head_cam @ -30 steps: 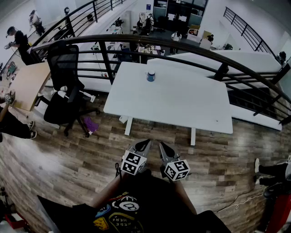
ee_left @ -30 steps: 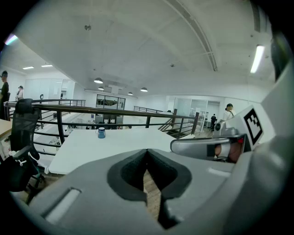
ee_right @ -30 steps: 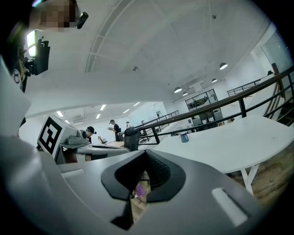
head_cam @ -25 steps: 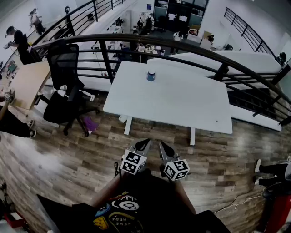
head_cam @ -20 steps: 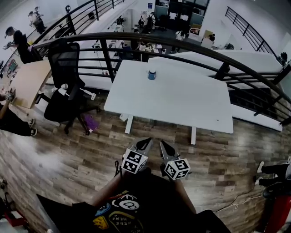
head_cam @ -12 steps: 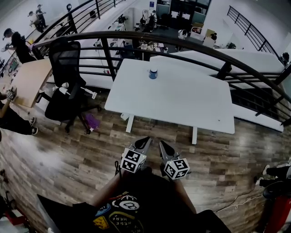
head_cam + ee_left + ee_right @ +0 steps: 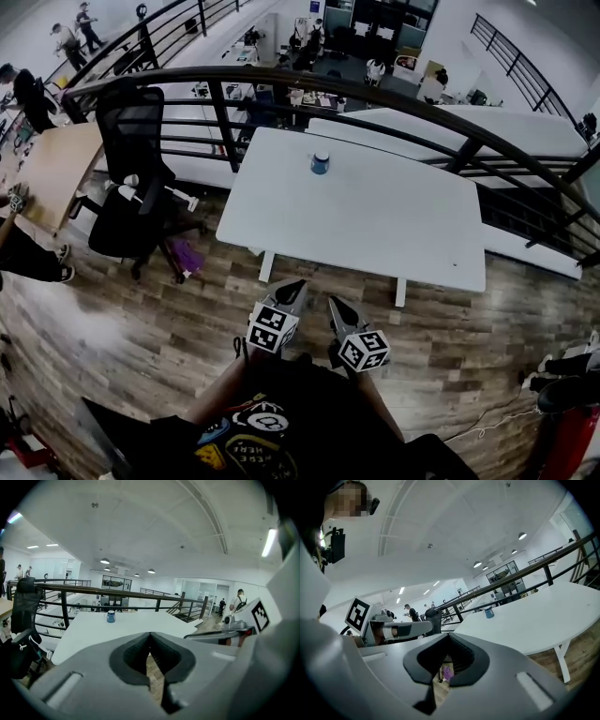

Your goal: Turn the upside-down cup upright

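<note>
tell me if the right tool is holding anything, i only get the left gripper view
Observer: No. The right tool has its jaws together with nothing between them.
Operator: are we at the table yet
Observer: Not yet. In the head view the left tool and the right tool are both short of the table, over the wood floor, close to the person's body.
Operator: anything on the floor i should know about
Observer: A small purple thing lies on the floor by the base of the black chair, left of the table.
</note>
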`<action>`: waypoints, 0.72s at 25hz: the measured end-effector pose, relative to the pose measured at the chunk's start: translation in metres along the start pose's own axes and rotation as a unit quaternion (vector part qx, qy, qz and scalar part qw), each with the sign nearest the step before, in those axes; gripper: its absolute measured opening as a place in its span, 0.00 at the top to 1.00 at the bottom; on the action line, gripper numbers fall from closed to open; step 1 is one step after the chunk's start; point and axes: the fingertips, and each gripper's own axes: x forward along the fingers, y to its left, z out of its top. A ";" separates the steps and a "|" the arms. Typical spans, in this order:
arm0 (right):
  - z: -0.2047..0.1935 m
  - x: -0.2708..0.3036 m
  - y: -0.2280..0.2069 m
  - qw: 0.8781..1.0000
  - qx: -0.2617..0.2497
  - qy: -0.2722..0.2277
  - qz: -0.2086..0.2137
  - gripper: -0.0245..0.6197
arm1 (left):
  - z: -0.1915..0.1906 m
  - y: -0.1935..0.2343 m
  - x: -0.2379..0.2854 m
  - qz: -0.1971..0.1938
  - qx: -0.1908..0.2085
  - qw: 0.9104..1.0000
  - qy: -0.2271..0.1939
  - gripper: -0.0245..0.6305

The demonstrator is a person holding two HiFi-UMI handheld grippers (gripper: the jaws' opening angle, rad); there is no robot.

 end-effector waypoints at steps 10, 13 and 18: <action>0.055 0.124 -0.027 1.000 -0.010 0.004 -0.023 0.96 | 0.049 0.117 0.057 -0.023 -0.010 1.000 0.003 0.96; 0.068 0.151 -0.035 0.999 -0.012 0.004 -0.042 0.96 | 0.057 0.139 0.071 -0.045 -0.016 0.999 0.014 0.95; 0.063 0.185 -0.052 0.997 -0.025 0.026 -0.064 0.96 | 0.040 0.171 0.105 -0.071 -0.037 0.995 0.055 0.95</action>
